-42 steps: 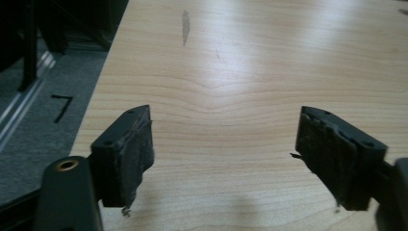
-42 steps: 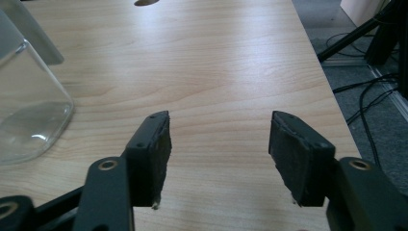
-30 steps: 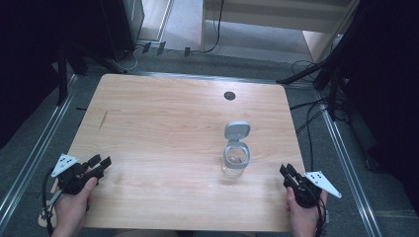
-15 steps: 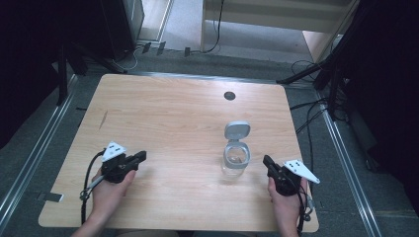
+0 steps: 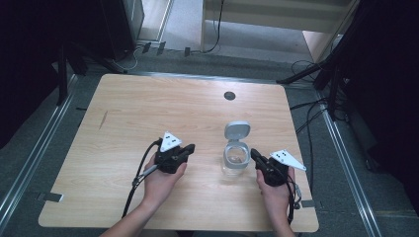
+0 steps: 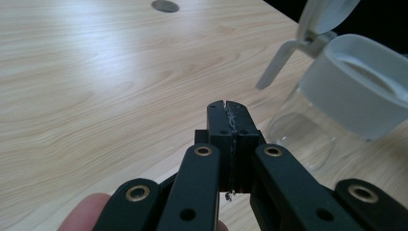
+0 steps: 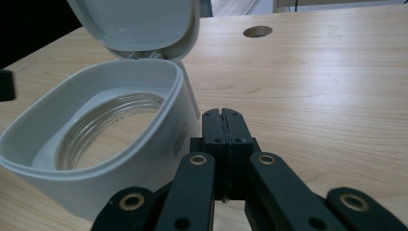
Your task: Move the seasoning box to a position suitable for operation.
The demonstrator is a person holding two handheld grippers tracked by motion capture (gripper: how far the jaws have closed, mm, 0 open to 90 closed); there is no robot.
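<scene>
A clear glass jar (image 5: 235, 159) with a white collar and a flipped-up white lid (image 5: 237, 131) stands right of the table's middle. In the left gripper view the jar (image 6: 346, 96) is to the right, its lid (image 6: 322, 14) raised. In the right gripper view the jar's rim (image 7: 96, 130) is close on the left, its mouth uncovered. My left gripper (image 5: 190, 148) is shut and holds nothing, a short way left of the jar; its jaws (image 6: 227, 108) are pressed together. My right gripper (image 5: 254, 154) is shut and sits just right of the jar, jaws (image 7: 223, 115) together beside the collar.
The wooden table (image 5: 148, 113) has a round cable hole (image 5: 229, 95) at the back and a dark mark (image 5: 103, 120) at the left. Cables and stand legs lie on the floor beyond the table's right edge (image 5: 306, 113). A cable trails from each gripper.
Both hands have moved inward from the table's front corners toward the jar. Both grippers have stayed shut. The jar has not moved.
</scene>
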